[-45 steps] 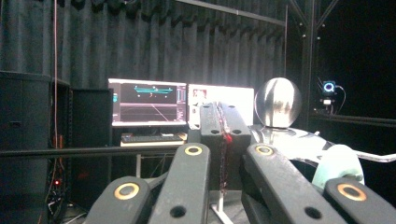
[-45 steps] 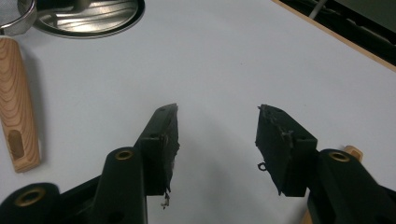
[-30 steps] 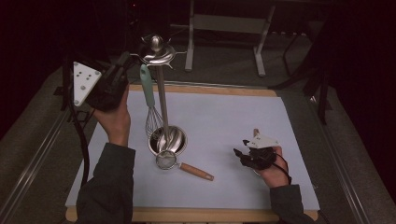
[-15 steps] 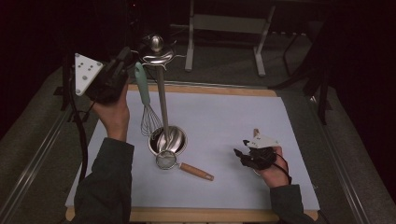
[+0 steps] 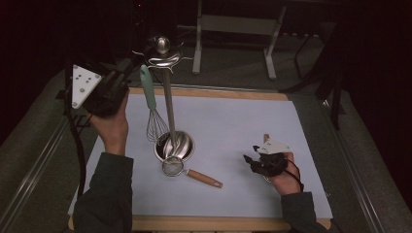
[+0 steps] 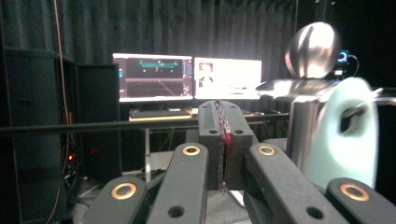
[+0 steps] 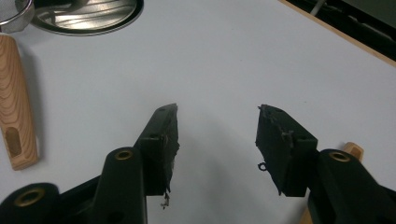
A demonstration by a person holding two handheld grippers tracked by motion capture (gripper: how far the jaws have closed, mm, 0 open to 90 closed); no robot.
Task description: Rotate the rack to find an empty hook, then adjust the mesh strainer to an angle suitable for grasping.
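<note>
A steel utensil stand rises from a round base, with a ball knob on top. A whisk with a mint handle hangs from its top, wires down. My left gripper is held up just left of that handle. Its pads stand together with nothing between them, though they have just eased apart a touch. A small strainer with a wooden handle lies in front of the base. My right gripper rests open on the white mat, empty.
The white mat covers a wooden table with a bare edge at the front. A wooden tip pokes out beside my right gripper. Monitors and a metal frame stand beyond the table.
My left gripper has drawn back slightly to the left and lower, away from the whisk handle, which has shifted a little. The right gripper has stayed put.
</note>
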